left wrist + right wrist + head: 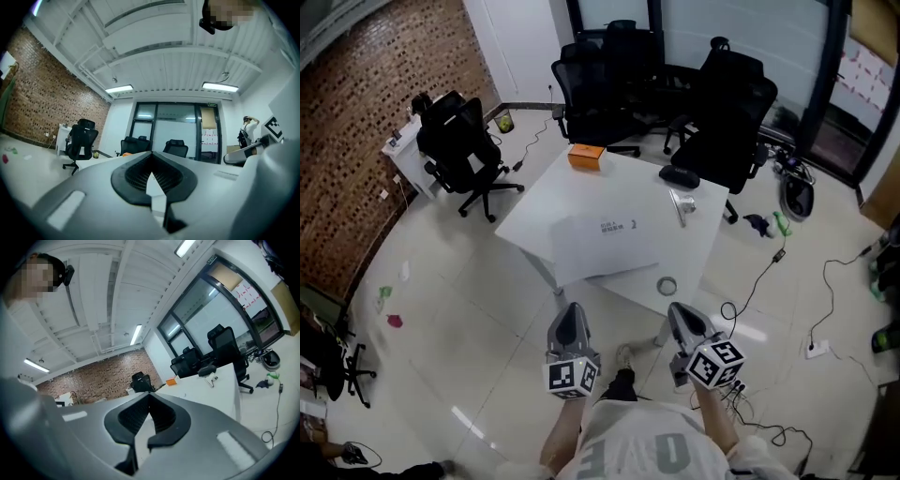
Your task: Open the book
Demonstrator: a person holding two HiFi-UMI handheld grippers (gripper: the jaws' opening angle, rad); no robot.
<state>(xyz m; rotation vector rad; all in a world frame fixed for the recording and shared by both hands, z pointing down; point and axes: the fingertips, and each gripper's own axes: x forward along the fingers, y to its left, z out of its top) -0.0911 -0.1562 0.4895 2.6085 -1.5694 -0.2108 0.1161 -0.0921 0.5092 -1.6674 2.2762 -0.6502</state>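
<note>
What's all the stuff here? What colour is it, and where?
table: one, white, room's middle
book: one, white, closed, flat on table's near part
box: one, orange, table's far corner
tape roll: one, grey, table's near edge
tool: one, silvery, table's right side
black thing: one, kind unclear, beside the tool
chairs: several, black, beyond the table
cables: some, black, floor at right
left gripper: one, grey, shut, empty, before the table
right gripper: one, grey, shut, empty, beside the left
</note>
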